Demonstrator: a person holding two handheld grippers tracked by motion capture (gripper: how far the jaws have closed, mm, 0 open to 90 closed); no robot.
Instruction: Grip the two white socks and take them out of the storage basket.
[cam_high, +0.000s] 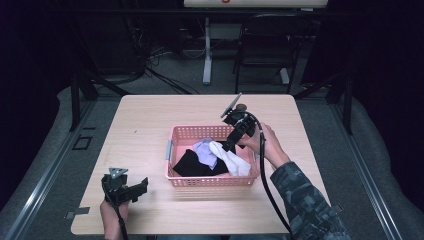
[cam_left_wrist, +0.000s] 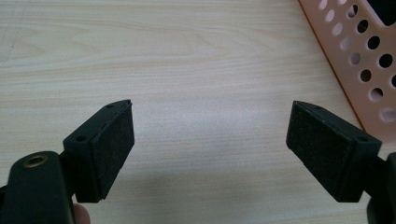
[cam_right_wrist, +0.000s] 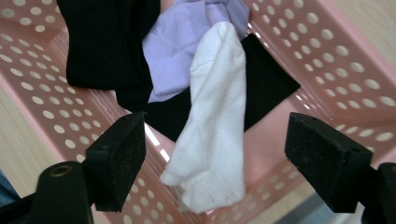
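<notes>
Perforated pink plastic basket (cam_high: 215, 180), soft cloth socks (cam_right_wrist: 212, 126), matt wood-grain table (cam_left_wrist: 187, 56).

Lab: dark curtains (cam_high: 30, 60), floor cables (cam_high: 150, 65)

Both grippers were black. Left gripper (cam_high: 141, 184): grey three-cornered plate (cam_high: 118, 173) on top, cable running back past the hand (cam_high: 114, 212). Its pads (cam_left_wrist: 112, 149) were dark, finely grained blocks with small screw holes; a brass-ringed hole (cam_left_wrist: 35, 161) on the arm. Right gripper (cam_high: 229, 145): grey plate, long black cable (cam_high: 267, 190). Right sleeve (cam_high: 305, 202): dark camouflage pattern.
</notes>
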